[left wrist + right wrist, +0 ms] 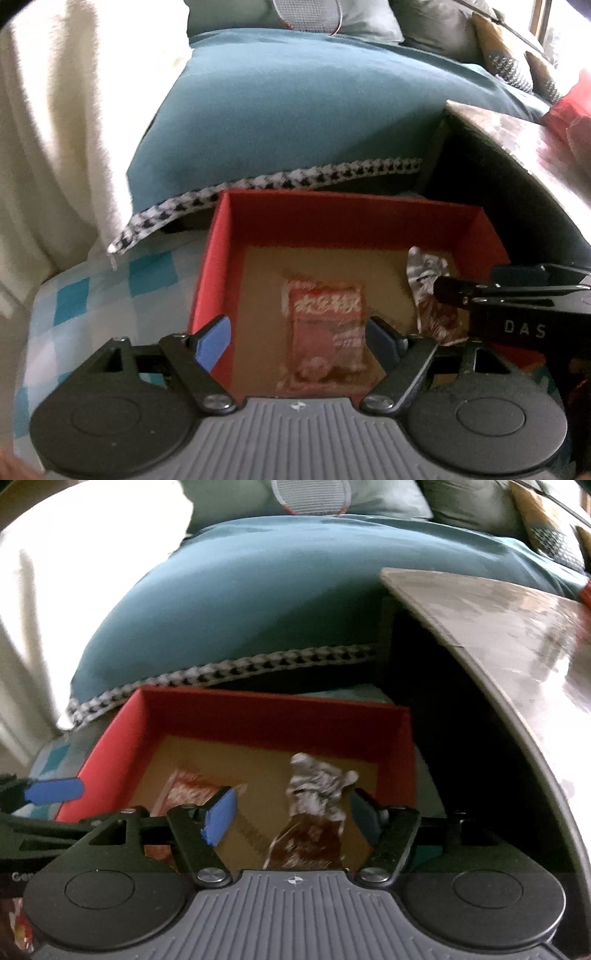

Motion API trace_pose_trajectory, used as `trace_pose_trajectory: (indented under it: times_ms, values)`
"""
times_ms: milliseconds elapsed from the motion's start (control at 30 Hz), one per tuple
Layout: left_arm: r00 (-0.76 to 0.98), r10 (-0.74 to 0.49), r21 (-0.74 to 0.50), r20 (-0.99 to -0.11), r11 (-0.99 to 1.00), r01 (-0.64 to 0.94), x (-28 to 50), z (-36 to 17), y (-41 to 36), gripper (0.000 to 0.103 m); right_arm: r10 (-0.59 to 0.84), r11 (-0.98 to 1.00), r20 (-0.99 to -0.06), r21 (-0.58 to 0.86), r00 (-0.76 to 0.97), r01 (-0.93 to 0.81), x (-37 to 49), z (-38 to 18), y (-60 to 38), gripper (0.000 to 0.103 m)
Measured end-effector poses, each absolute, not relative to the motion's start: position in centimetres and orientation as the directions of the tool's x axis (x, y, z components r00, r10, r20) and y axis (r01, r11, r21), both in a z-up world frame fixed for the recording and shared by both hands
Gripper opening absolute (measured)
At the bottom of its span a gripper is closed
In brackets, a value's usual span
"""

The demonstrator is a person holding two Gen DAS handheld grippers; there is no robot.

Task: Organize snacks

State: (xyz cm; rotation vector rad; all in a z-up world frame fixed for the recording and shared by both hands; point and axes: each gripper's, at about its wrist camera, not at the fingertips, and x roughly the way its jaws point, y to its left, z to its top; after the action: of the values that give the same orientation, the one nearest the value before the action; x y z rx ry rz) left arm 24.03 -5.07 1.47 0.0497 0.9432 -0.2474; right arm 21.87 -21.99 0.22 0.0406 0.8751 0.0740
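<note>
Left wrist view: left gripper (297, 334) hangs over the red box (221, 258), jaws spread wide, nothing pinched. Directly below, btw the blue pads, a red-and-white snack packet (325, 332) lies flat on the box's brown floor. It sits under the jaws, not in them. At the right edge of the same view the right gripper (448, 286) reaches in from the side, its tip near a crumpled silver-and-brown wrapper (428, 291) in the box's right part.

Right wrist view: right gripper (291, 814) also has jaws parted, w/ the silver-and-brown wrapper (314, 812) standing up btw the pads but touching neither as far as I can tell; image is blurred. Red-and-white packet (192, 790) lies to the left of it on the box floor (332, 709). Left gripper's blue pad shows at far left.

Box rests on a blue-checked sheet (92, 295), w/ a teal cushion (277, 122) behind and a desk (498, 620) edge to the right, above the box.

Judgement: drop-off step. Both snacks are in the box and both jaws are released, so this pair looks placed. Blur suggests the grippers are moving; direction can't be told.

Next move probably calls for lifting both grippers straight up, clear of the box walls and w/o snagging the upright wrapper, then going for more snacks. A red item (569, 110) at the desk's far side may be another one, but it's too blurred to say.
</note>
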Motion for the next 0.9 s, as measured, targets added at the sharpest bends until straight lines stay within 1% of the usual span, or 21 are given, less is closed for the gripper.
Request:
trace_pose_trajectory:
  times_ms: [367, 533, 667, 733, 800, 900]
  values:
    - [0.546, -0.153, -0.025, -0.823, 0.972, 0.235, 19.7, 1.8, -0.6, 0.075, 0.152, 0.986, -0.764, 0.075, 0.627, -0.147, 18.1, 0.6, -18.9, 0.078]
    - [0.528, -0.131, -0.023, -0.839, 0.978, 0.207, 17.6, 1.2, 2.3, 0.075, 0.184, 0.977, -0.775, 0.08, 0.605, -0.195, 16.3, 0.0, -17.2, 0.081]
    - [0.523, -0.111, -0.025, -0.845, 0.985, 0.169, 16.2, 0.8, 4.7, 0.075, 0.204, 0.971, -0.78, 0.083, 0.592, -0.225, 14.6, -0.3, -16.1, 0.081]
    - [0.506, -0.113, -0.039, -0.855, 0.987, 0.154, 15.7, 0.1, 5.6, 0.078, 0.208, 0.97, -0.784, 0.086, 0.585, -0.23, 13.9, -0.5, -15.9, 0.081]
    - [0.478, -0.116, -0.046, -0.871, 0.987, 0.156, 15.5, -0.6, 6.0, 0.078, 0.208, 0.97, -0.793, 0.09, 0.573, -0.228, 13.5, -0.9, -15.7, 0.081]
    - [0.477, -0.098, -0.019, -0.873, 0.986, 0.167, 15.0, -0.9, 6.3, 0.078, 0.205, 0.971, -0.805, 0.097, 0.557, -0.217, 13.1, -1.3, -15.6, 0.081]
